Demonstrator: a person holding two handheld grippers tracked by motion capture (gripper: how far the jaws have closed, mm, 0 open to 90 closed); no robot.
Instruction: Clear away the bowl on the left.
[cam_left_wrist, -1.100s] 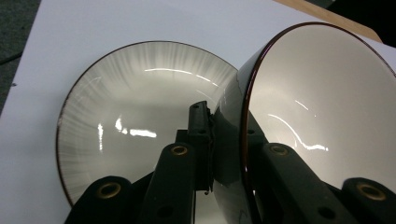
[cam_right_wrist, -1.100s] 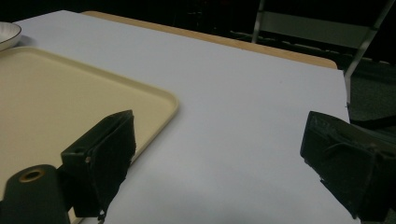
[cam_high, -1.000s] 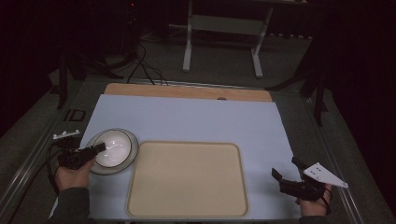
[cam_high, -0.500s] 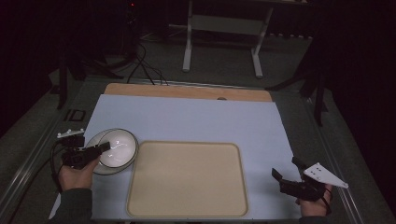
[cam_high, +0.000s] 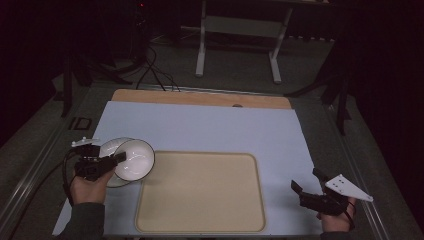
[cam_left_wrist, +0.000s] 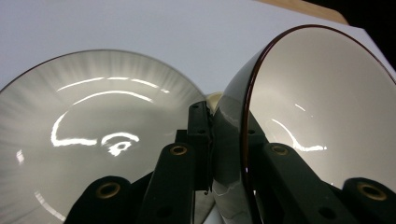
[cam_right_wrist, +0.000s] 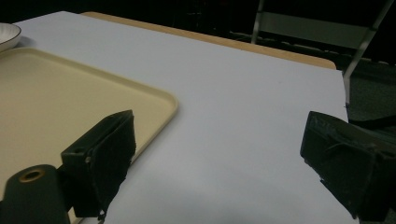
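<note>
A white bowl with a dark rim (cam_high: 135, 159) hangs tilted on its side, its opening turned toward the tray. My left gripper (cam_high: 114, 160) is shut on the bowl's rim (cam_left_wrist: 322, 107), one jaw inside and one outside the wall. Just behind and to the left of it, a shallow grey-white plate (cam_high: 107, 148) lies flat on the white mat (cam_left_wrist: 93, 135). My right gripper (cam_high: 307, 186) rests open at the mat's near right corner with nothing between its jaws (cam_right_wrist: 224, 158).
A large beige tray (cam_high: 200, 192) lies in the middle front of the white mat (cam_high: 210, 130); its corner shows beside my right gripper (cam_right_wrist: 70, 102). A wooden board edge (cam_high: 200, 97) runs along the far side. Table legs and cables stand beyond.
The left gripper has lifted the bowl off the plate, tipped it on edge and carried it right toward the tray. The right gripper has stayed still.
</note>
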